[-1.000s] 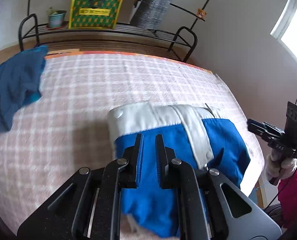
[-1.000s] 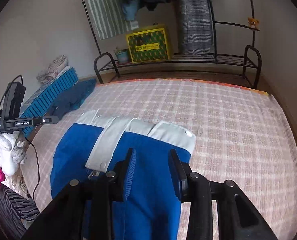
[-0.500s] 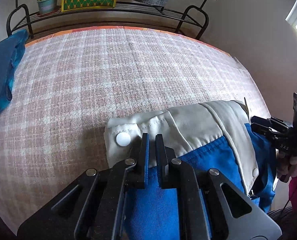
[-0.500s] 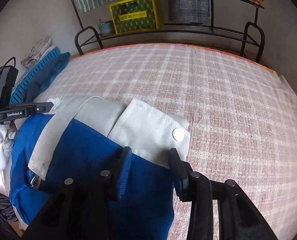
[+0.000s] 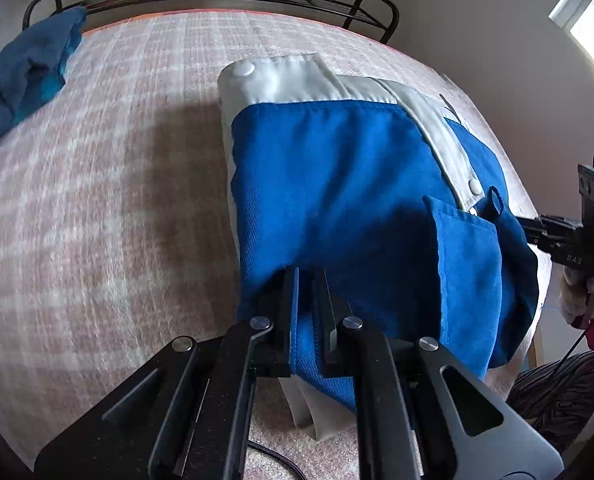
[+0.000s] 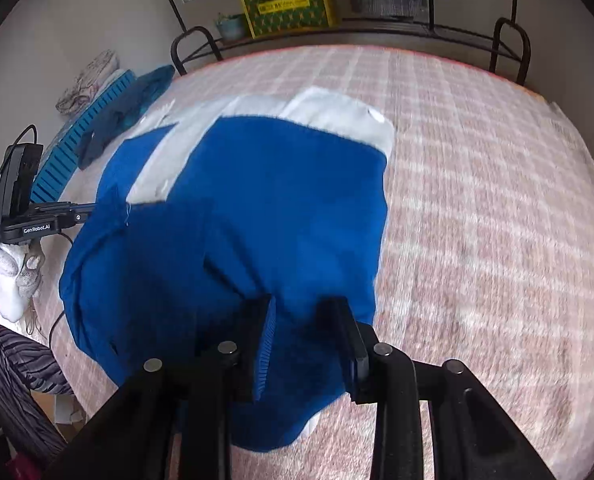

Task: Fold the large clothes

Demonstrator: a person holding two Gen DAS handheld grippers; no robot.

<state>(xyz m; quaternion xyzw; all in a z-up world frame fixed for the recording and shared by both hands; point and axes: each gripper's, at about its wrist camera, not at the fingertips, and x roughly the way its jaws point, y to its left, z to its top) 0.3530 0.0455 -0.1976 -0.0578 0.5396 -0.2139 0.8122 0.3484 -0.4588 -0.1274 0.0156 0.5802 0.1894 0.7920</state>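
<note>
A blue garment with a white collar band and snap buttons [image 5: 337, 184] lies folded on the pink checked bed cover [image 5: 97, 200]. My left gripper [image 5: 307, 280] is shut on the garment's near left edge. My right gripper [image 6: 305, 312] is clamped on the garment's near right edge [image 6: 257, 220], with a thick fold of blue cloth between its fingers. Each gripper shows in the other's view, the right one at the far right [image 5: 553, 236] and the left one at the far left [image 6: 49, 220].
A dark blue cloth [image 5: 21, 80] lies at the bed's far left corner. A metal rack [image 6: 377, 32] with a yellow-green box [image 6: 285, 0] and a plant pot stands behind the bed. A blue ribbed mat [image 6: 73, 136] lies left of the bed.
Both grippers have pulled back toward the near edge with the blue cloth in them. The white collar band now lies farther away, and more blue fabric shows between it and the fingers.
</note>
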